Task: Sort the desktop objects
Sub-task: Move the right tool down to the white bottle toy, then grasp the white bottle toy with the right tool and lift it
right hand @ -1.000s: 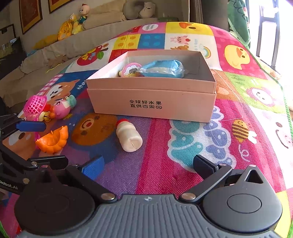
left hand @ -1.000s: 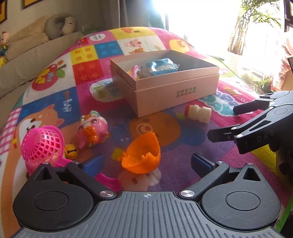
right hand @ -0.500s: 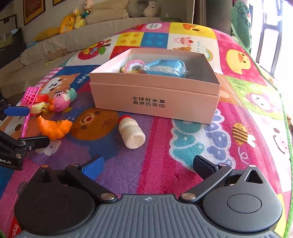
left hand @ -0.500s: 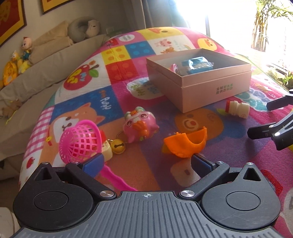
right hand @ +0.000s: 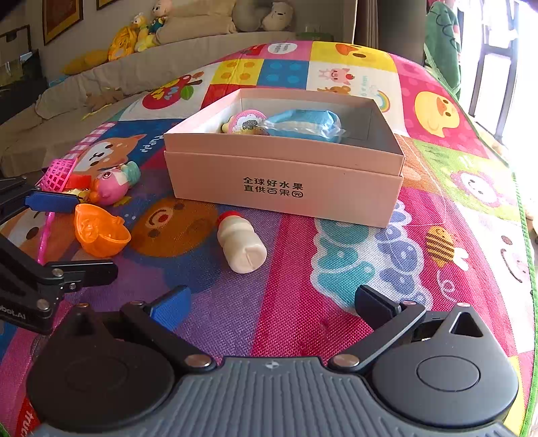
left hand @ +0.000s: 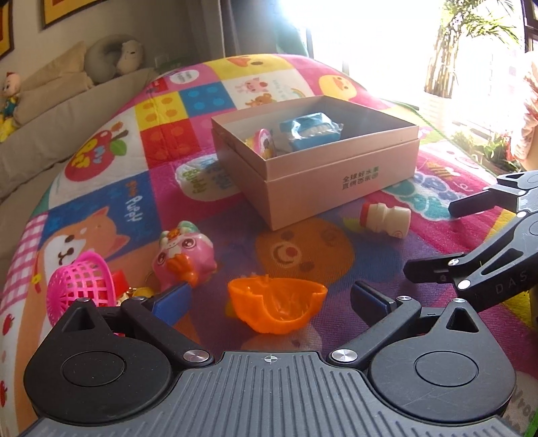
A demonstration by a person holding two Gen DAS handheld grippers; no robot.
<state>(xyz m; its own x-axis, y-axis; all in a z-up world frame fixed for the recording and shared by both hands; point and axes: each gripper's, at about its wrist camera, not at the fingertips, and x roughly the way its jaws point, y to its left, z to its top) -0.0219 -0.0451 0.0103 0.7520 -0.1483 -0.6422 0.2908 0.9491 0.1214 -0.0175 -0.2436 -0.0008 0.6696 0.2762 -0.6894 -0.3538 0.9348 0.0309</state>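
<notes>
A pink cardboard box (left hand: pixel 339 181) (right hand: pixel 285 188) stands on the colourful play mat and holds a blue packet (left hand: pixel 311 129) (right hand: pixel 302 126) and a round pink toy (right hand: pixel 248 121). An orange half shell (left hand: pixel 275 307) (right hand: pixel 99 230) lies open side up between the fingers of my left gripper (left hand: pixel 270 301), which is open and empty. A white bottle with a red cap (left hand: pixel 386 216) (right hand: pixel 240 247) lies on its side ahead of my right gripper (right hand: pixel 272 304), which is open and empty. A pink animal toy (left hand: pixel 183 255) (right hand: pixel 112 183) and a pink mesh basket (left hand: pixel 79 287) (right hand: pixel 59 173) lie left.
The play mat (right hand: pixel 454 188) covers the floor. A beige sofa (left hand: pixel 40 134) with plush toys (right hand: pixel 134 32) runs along the far left. A bright window with plants (left hand: pixel 450 50) is at the back right. A small gold bell (left hand: pixel 136 292) lies by the basket.
My left gripper has swung back right and closer, so the orange shell now sits between its fingers. My right gripper has edged forward toward the bottle.
</notes>
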